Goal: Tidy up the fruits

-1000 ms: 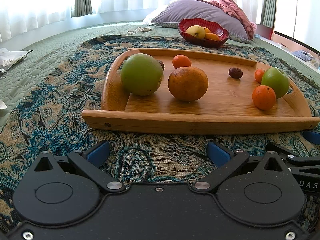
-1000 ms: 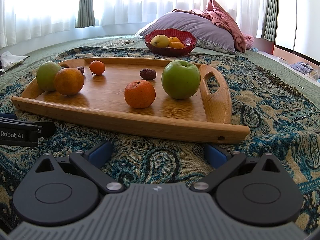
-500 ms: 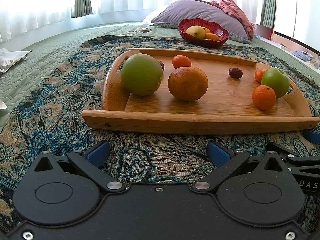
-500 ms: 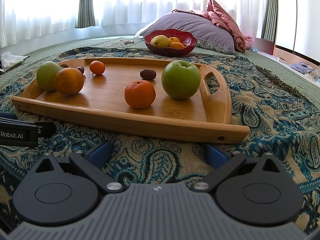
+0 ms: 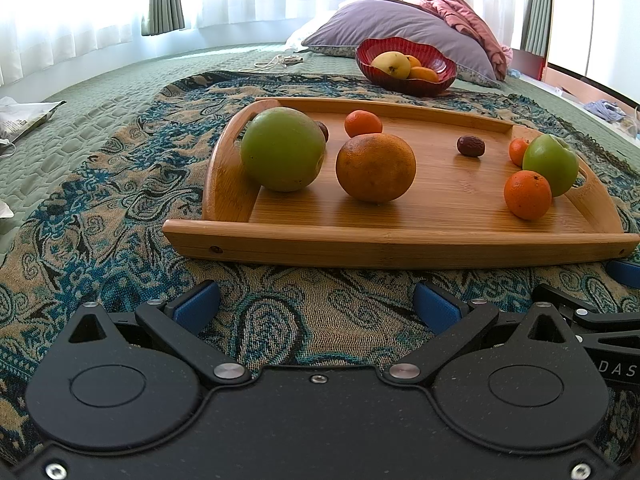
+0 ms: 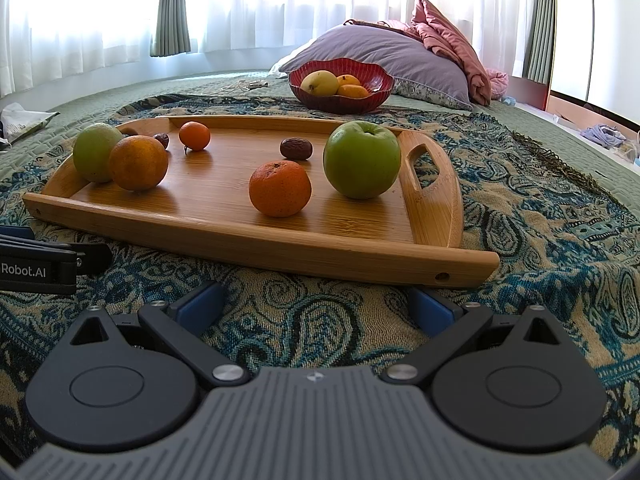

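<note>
A wooden tray [image 5: 400, 246] [image 6: 280, 252] lies on a patterned blanket. It holds a large green fruit [image 5: 283, 149] [image 6: 96, 152], a large orange [image 5: 375, 167] [image 6: 138, 162], a green apple [image 5: 551, 164] [image 6: 361, 164], a tangerine [image 5: 527, 194] [image 6: 280, 188], small oranges [image 5: 363, 123] [image 6: 194, 135] and dark dates [image 5: 471, 146] [image 6: 296, 148]. A red bowl [image 5: 404, 80] [image 6: 340, 100] with yellow fruit stands behind it. My left gripper [image 5: 318, 306] and right gripper [image 6: 316, 306] are open and empty, low over the blanket in front of the tray.
A purple pillow [image 6: 384, 52] and pink cloth [image 6: 452, 44] lie behind the bowl. A cable [image 5: 276, 62] lies on the green bedspread. Papers [image 5: 24, 116] lie at the far left. The other gripper shows at the edge of each view [image 5: 600, 320] [image 6: 40, 264].
</note>
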Available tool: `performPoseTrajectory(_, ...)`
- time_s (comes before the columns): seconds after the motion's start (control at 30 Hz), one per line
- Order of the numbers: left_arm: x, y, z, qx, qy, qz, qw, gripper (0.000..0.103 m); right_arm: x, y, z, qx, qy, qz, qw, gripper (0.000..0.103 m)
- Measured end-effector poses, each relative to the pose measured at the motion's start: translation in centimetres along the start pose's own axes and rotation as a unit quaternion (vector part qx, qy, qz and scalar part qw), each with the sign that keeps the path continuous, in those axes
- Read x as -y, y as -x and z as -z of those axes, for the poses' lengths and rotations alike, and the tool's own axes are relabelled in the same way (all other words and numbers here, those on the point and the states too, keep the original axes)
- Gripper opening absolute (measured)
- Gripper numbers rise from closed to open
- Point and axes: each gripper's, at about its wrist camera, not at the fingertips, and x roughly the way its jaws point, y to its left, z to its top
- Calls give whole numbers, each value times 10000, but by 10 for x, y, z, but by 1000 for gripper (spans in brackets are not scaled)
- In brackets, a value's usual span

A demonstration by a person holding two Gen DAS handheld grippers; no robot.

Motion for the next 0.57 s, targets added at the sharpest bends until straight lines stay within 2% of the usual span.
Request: performPoseTrajectory(0.57, 0, 0, 0, 20, 0, 13, 10000, 103, 0, 0, 0, 4, 3, 3, 10000, 103)
